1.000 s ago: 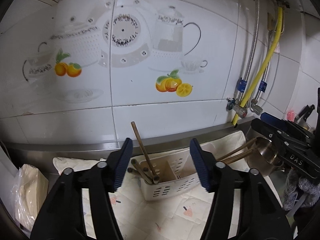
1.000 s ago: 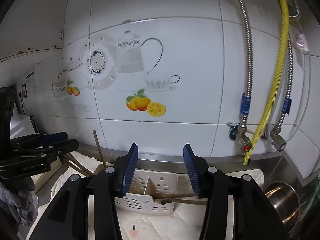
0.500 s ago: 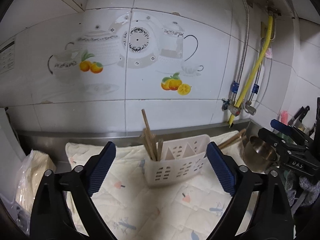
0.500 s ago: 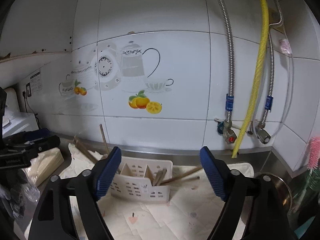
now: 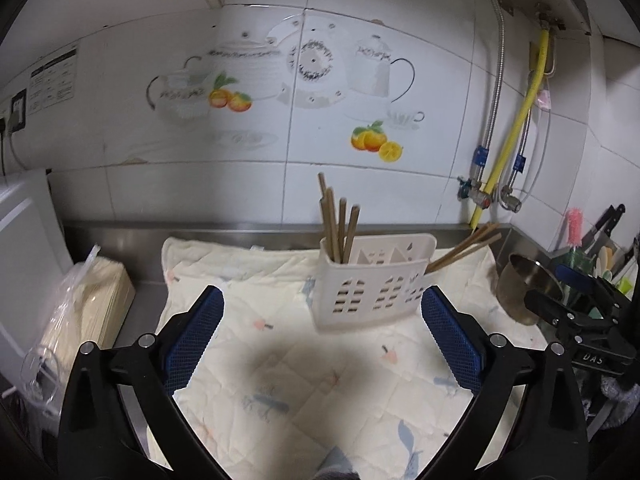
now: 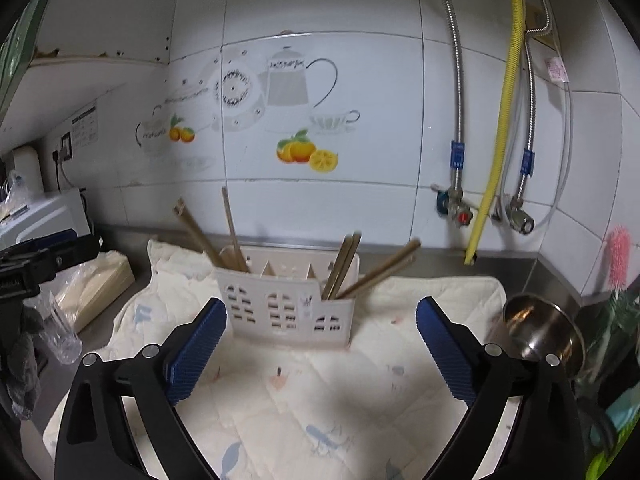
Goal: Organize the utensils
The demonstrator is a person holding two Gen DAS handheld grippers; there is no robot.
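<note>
A white slotted utensil holder (image 5: 370, 284) stands upright on a pale quilted cloth (image 5: 280, 380); it also shows in the right wrist view (image 6: 286, 304). Brown chopsticks (image 5: 338, 224) stand in its left compartment, and more chopsticks (image 5: 464, 246) lean out of its right end. In the right wrist view chopsticks (image 6: 228, 236) sit at the left end and others (image 6: 360, 268) at the right end. My left gripper (image 5: 320, 340) is open and empty, in front of the holder. My right gripper (image 6: 322, 346) is open and empty, also in front of it.
A steel cup (image 6: 540, 332) stands right of the cloth. A wrapped packet (image 5: 88, 308) and a clear glass (image 6: 64, 332) sit at the left. Pipes and a yellow hose (image 6: 500, 120) run down the tiled wall. Knives and a pink brush (image 5: 574, 226) are at the far right.
Both grippers have opened wide and pulled back from the holder. The holder now stands upright on the cloth with the chopsticks in it.
</note>
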